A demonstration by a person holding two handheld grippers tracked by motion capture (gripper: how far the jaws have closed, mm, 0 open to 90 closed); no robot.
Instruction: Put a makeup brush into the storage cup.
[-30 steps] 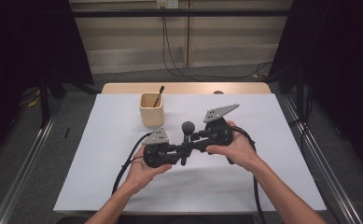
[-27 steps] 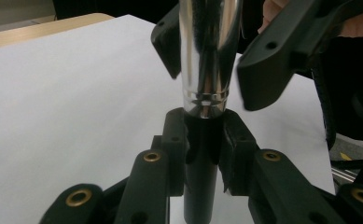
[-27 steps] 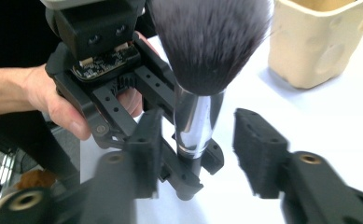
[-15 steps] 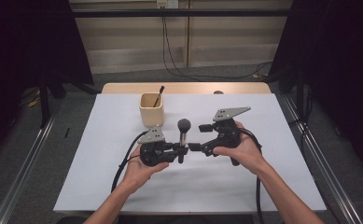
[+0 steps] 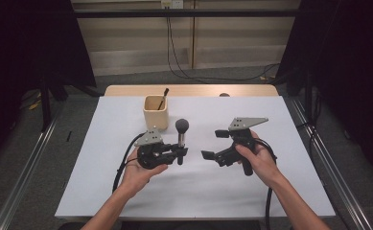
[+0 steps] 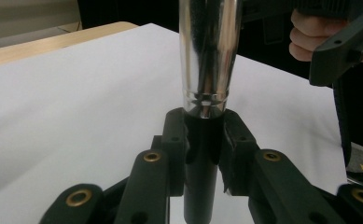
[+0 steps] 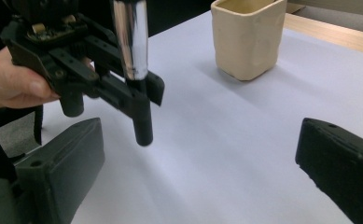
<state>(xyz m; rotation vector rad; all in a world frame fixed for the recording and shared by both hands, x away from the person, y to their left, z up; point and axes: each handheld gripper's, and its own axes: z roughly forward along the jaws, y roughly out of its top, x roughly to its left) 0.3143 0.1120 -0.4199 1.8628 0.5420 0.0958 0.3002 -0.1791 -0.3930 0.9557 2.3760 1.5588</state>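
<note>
A brush (image 5: 181, 134) with a round dark head, shiny metal ferrule (image 6: 209, 51) and black handle stands upright over the white table sheet (image 5: 270, 191). My left gripper (image 5: 179, 152) is shut on its black handle, and in the left gripper view the jaws press the handle from both sides (image 6: 202, 135). My right gripper (image 5: 214, 144) sits to the brush's right, apart from it. Its jaws have just been opening and stand wide with nothing between them (image 7: 202, 154). The right gripper view looks at the held brush (image 7: 130, 37) and the left gripper (image 7: 123, 88).
A cream square cup (image 5: 156, 111) stands just behind the left gripper with a thin dark-handled brush (image 5: 163, 97) leaning in it; it appears too in the right gripper view (image 7: 247, 37). The wooden table edge (image 5: 198, 90) runs along the back. Cables trail from both grippers.
My right gripper has opened and drawn away to the right from the brush. The left gripper has kept its hold, and the brush now stands more upright.
</note>
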